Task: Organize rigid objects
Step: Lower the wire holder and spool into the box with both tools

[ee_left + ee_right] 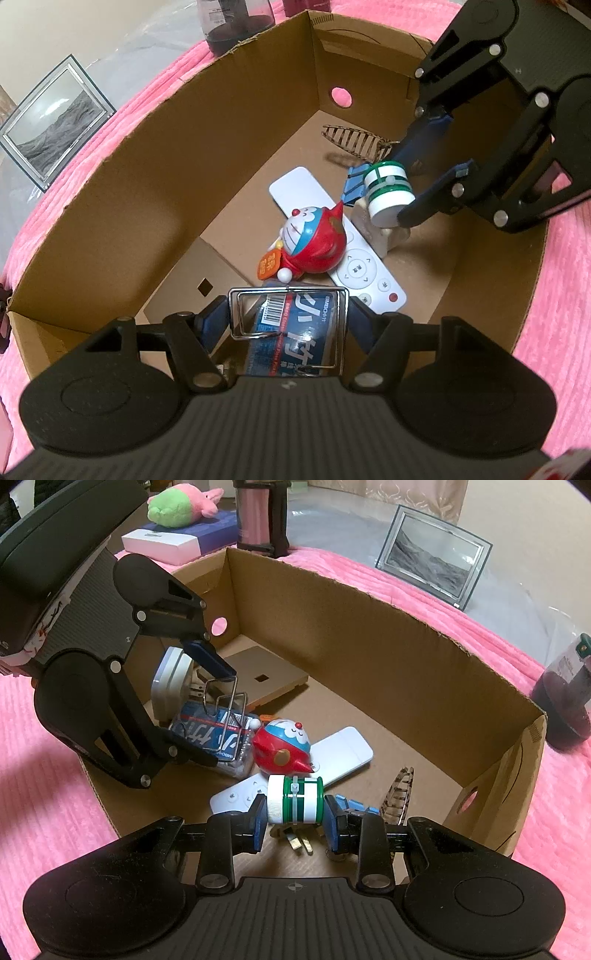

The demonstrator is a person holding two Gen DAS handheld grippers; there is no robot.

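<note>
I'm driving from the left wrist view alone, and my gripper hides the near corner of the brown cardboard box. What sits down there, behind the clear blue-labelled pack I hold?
Observer: A white blocky plug adapter stands by the cardboard box's wall. It is just behind the left gripper and the clear blue-labelled pack.
Operator: And under the right gripper's bottle?
Observer: Brass-coloured plug prongs stick out just below the green-and-white bottle clamped in the right gripper.
Operator: Anything outside the box that I miss?
Observer: A green-and-pink plush toy lies on a flat white-and-purple carton beyond the box's corner.
</note>
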